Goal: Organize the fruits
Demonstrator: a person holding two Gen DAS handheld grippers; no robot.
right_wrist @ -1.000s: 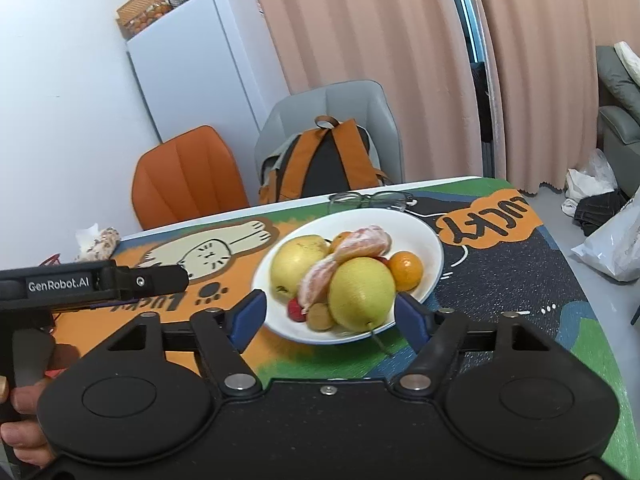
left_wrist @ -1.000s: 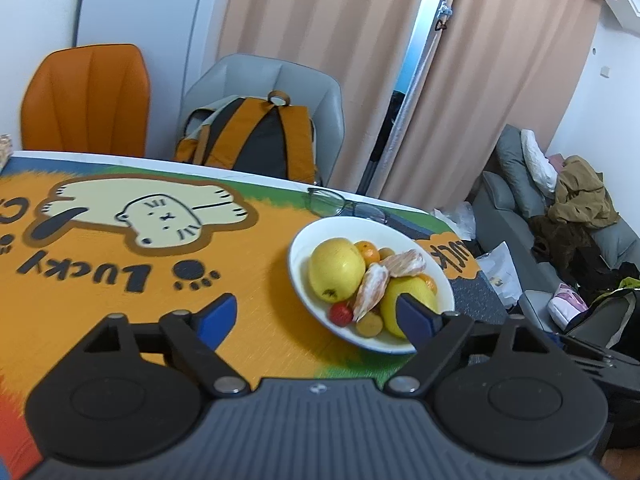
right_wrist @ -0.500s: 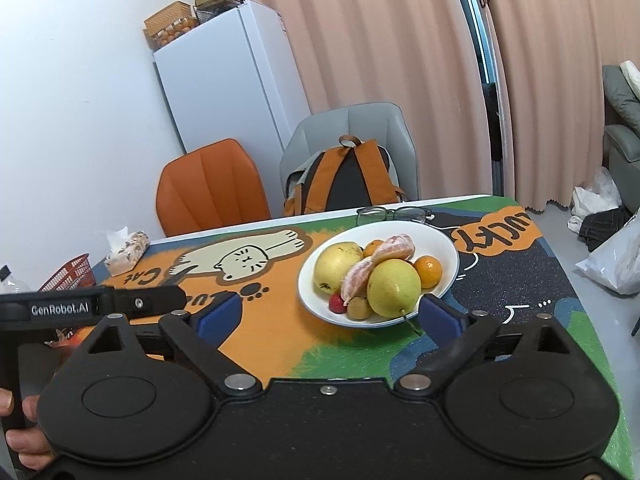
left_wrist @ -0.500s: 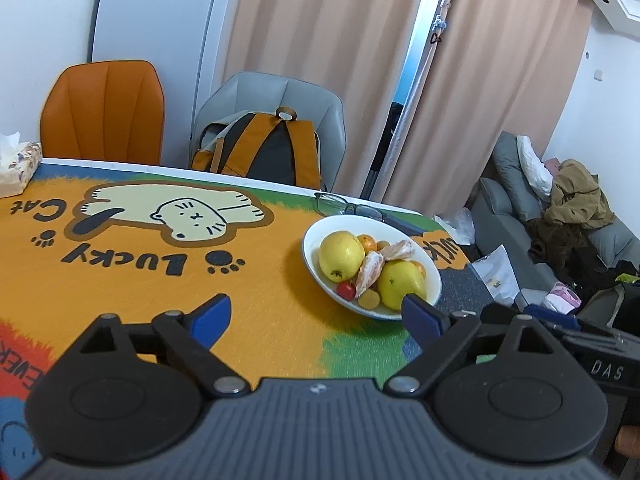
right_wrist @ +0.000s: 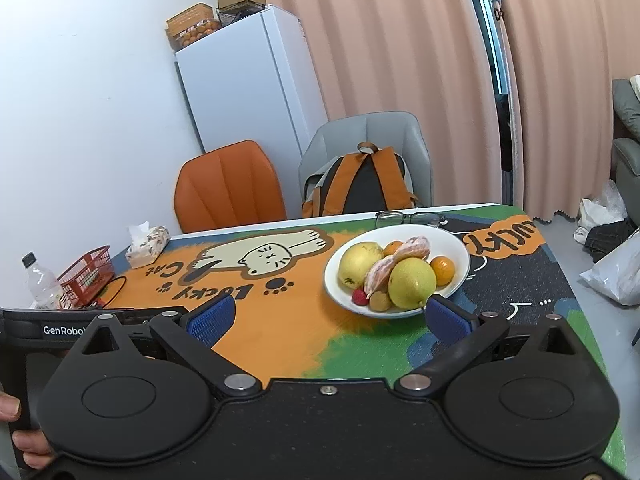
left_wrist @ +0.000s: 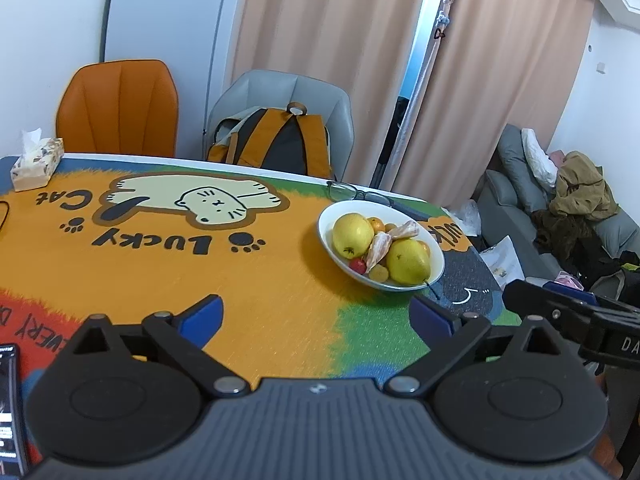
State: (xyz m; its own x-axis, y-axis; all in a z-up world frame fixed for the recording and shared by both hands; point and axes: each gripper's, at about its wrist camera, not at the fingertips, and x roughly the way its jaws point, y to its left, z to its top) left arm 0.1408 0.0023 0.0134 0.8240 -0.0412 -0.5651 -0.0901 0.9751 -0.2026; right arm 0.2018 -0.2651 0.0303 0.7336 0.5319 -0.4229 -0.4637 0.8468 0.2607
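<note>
While jaws are opening, left gripper (left_wrist: 316,316), right gripper (right_wrist: 326,318) empty, short of bowl (right_wrist: 460,248)

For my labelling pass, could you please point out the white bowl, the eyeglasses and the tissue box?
white bowl (right_wrist: 456,250): right wrist view, bare inner wall.
eyeglasses (right_wrist: 390,219): right wrist view, left lens.
tissue box (left_wrist: 38,164): left wrist view, top face.
</note>
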